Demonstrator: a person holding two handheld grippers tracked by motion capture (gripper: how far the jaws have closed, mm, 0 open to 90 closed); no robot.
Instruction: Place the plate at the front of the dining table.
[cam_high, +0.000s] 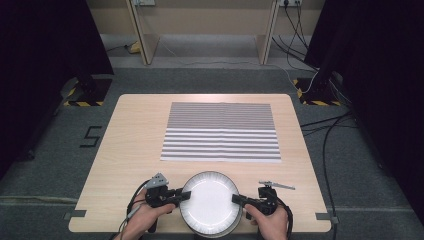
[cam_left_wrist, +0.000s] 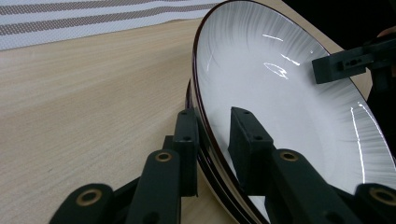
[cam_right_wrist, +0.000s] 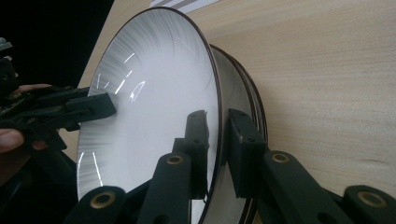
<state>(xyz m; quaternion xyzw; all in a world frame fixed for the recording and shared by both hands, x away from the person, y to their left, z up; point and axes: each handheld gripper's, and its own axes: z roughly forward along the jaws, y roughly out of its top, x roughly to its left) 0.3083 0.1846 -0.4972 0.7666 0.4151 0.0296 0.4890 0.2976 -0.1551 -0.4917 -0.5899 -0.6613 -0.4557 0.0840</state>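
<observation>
High view: we hold a white plate (cam_high: 210, 202) at the near edge of the tabletop (cam_high: 135, 145), just in front of the striped mat (cam_high: 221, 131). Our left gripper (cam_high: 184, 196) has its jaws grasping the plate's left rim; our right gripper (cam_high: 236, 200) has its jaws grasping the opposite rim.

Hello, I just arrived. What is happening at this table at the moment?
A person holds a tool in each hand and has gripped a white plate from both sides at the near edge of the wooden table. The left tool clamps the plate's left rim and the right tool clamps its right rim. In the gripper views, more plates appear stacked right under the top one. A striped placemat lies flat farther back, with nothing on it.
</observation>
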